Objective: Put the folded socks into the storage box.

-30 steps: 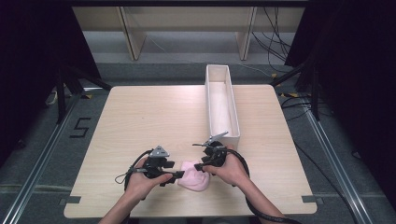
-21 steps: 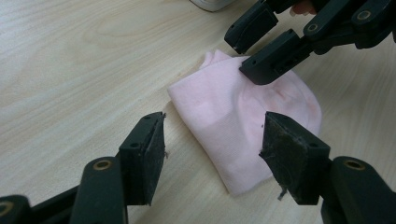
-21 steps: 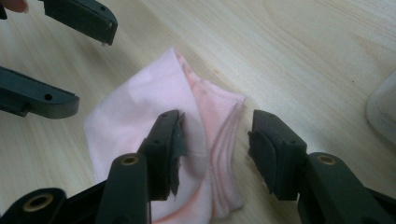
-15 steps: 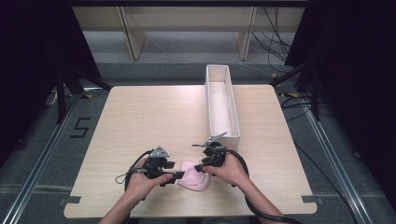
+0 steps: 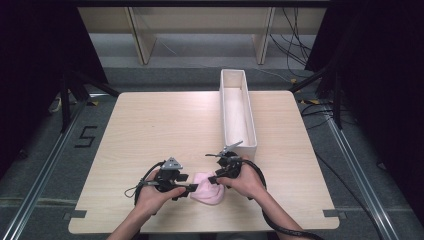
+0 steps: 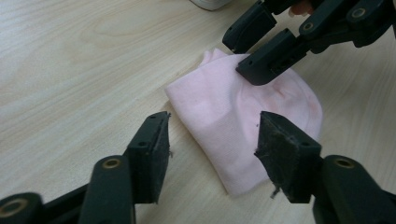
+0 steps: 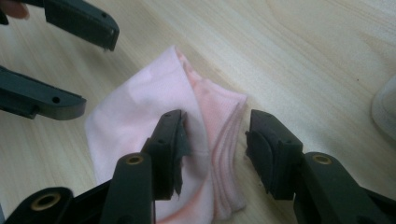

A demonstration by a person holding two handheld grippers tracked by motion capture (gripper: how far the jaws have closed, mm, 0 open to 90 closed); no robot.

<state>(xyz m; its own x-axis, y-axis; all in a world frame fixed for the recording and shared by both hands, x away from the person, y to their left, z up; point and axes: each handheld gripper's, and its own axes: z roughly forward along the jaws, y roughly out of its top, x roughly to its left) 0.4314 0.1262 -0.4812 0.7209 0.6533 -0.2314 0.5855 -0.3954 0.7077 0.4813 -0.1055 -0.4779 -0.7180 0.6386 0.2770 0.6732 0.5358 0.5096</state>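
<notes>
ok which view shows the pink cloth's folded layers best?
Right gripper view: the pink cloth shows its stacked edges between open jaws. Left gripper view gives its flat top; in the high view it's a small patch between the hands.

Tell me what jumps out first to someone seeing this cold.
The folded pink cloth at the near edge of the wooden table, with the left gripper and right gripper facing each other over it. Both have open jaws that have just been closing, each straddling an edge of the cloth without pinching it. Next, the long white tray running away from the person on the right half of the table.
</notes>
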